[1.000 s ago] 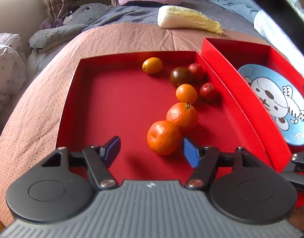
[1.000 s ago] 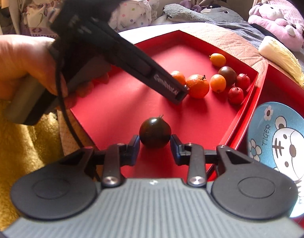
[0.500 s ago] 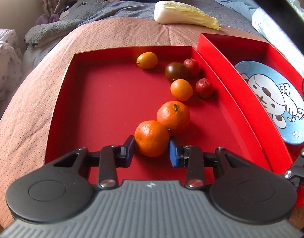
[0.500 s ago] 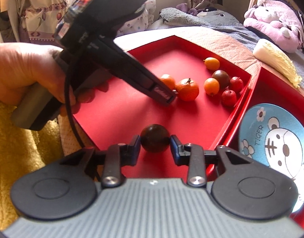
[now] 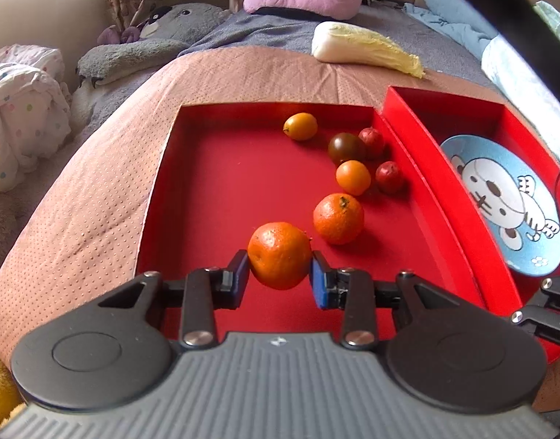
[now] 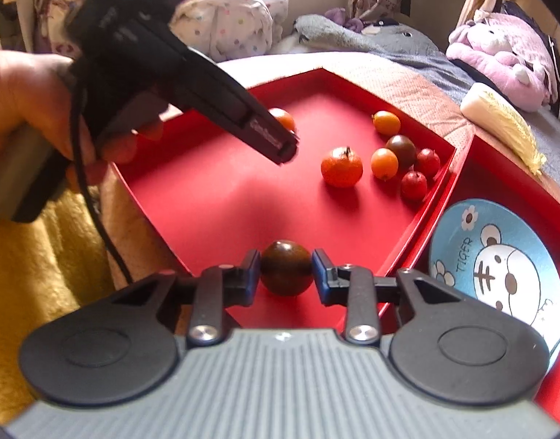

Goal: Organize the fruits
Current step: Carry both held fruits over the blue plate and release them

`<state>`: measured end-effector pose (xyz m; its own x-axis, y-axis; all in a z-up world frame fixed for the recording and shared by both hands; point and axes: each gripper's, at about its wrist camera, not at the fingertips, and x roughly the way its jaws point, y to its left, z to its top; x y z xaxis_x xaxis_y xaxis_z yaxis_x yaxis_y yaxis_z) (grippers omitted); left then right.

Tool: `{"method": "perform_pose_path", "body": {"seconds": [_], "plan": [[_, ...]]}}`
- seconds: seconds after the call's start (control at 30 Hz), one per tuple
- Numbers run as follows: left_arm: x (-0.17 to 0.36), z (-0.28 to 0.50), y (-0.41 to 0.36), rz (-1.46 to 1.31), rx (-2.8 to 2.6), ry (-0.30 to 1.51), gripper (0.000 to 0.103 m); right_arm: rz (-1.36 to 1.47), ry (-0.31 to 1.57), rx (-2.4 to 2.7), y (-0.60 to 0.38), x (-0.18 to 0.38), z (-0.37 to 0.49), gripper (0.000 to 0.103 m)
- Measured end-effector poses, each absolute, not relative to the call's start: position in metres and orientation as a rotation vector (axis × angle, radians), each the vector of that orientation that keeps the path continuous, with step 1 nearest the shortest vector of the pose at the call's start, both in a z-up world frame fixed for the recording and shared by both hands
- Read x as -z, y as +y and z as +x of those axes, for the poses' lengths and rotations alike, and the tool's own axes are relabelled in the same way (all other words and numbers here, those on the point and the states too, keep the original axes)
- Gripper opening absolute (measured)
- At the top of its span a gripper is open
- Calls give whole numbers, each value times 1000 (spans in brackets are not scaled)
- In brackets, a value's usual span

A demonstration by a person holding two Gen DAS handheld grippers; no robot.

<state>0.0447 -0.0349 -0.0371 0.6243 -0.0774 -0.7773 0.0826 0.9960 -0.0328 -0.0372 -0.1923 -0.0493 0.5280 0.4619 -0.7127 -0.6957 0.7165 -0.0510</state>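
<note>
The left tongs [image 5: 280, 274], apart a second ago, have clamped on the near orange [image 5: 280, 254] and raised it off the left tray [image 5: 221, 190]; the right tongs [image 6: 285, 274] grip a dark tomato [image 6: 286, 267] over that tray's near right corner; both fruits look ready for the plate [image 5: 506, 205] in the right tray.

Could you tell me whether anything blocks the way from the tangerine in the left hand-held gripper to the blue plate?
Only the red walls between the trays lie between them. The tangerine, clamped in the left hand-held gripper, must clear them to reach the blue plate. The plate looks bare.
</note>
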Motion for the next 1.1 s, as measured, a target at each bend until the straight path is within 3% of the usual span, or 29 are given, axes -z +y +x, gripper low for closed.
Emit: {"method": "perform_pose_path", "body": {"seconds": [0.13,0.2,0.23,0.43,0.8,1.1], "plan": [[39,43,-35,-7,89,900,41,-351,746,-696,-191,50,-33,36],[41,43,-39,10,99,904,41,-367,767,-693,-189,53,-33,47],[41,44,-40,15,106,906,41,-376,775,-692,-188,55,-33,47],[44,46,-43,29,117,910,41,-376,772,-703,-186,62,-33,40],[18,50,-54,23,128,868,41,-254,633,-698,-215,27,-40,40],[-17,67,-117,60,234,803,41,-184,606,-516,-261,16,-24,40]]}}
